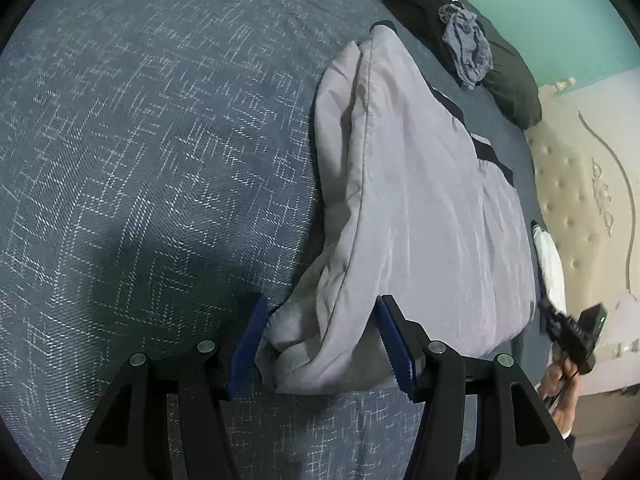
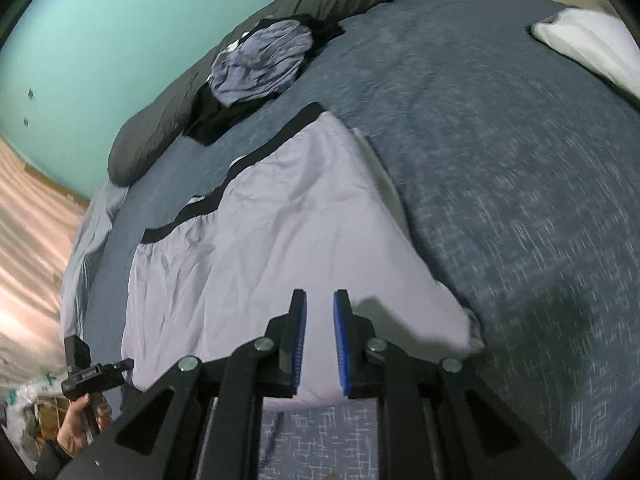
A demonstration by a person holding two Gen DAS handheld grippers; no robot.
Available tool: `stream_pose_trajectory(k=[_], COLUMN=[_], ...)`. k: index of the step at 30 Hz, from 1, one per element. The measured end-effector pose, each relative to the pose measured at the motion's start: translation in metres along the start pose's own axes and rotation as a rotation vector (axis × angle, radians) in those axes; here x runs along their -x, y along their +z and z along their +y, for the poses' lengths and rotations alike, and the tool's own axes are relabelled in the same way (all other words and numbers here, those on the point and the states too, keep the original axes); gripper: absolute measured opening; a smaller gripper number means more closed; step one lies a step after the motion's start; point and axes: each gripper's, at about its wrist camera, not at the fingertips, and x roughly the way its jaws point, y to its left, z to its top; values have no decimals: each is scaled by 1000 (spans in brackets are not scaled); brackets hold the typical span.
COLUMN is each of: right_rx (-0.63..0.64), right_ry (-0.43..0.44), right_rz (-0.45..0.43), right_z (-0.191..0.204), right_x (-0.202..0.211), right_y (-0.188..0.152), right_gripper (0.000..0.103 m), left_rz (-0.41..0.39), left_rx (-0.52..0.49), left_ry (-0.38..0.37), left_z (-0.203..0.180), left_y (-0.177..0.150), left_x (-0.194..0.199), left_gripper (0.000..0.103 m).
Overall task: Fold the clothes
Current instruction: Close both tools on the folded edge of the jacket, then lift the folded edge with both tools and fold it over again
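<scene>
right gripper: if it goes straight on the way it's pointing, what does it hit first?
Most likely the lavender garment: the right gripper points down over it, jaws narrowly apart with nothing between them. The bedspread lies underneath. Depth is unclear.

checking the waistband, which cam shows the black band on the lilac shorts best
The right wrist view. There the black waistband runs unbroken along the far edge of the lilac shorts, stepping across the whole width. The left wrist view catches only short black slivers at the garment's right edge, the rest hidden behind the folded cloth.
</scene>
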Motion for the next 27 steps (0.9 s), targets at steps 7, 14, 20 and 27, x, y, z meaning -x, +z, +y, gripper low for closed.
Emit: stream_pose_trajectory(k=[7, 14, 20, 27], right_rx=[-52, -59, -61, -77], right_ry=[48, 88, 101, 118], right_rz=[-2, -17, -22, -29], right_z=[-16, -21, -25, -29], right_x=[-5, -7, -8, -9], right_y=[-18, -24, -26, -26], right_gripper=[14, 14, 14, 13], left_rz=[-3, -8, -8, -26], left_rx=[1, -28, -65, -115], left_ry=[3, 51, 58, 65], left_z=[-2, -15, -24, -49], left_y=[3, 4, 1, 3], left_x=[-6, -10, -7, 7], left_gripper=[61, 56, 30, 17])
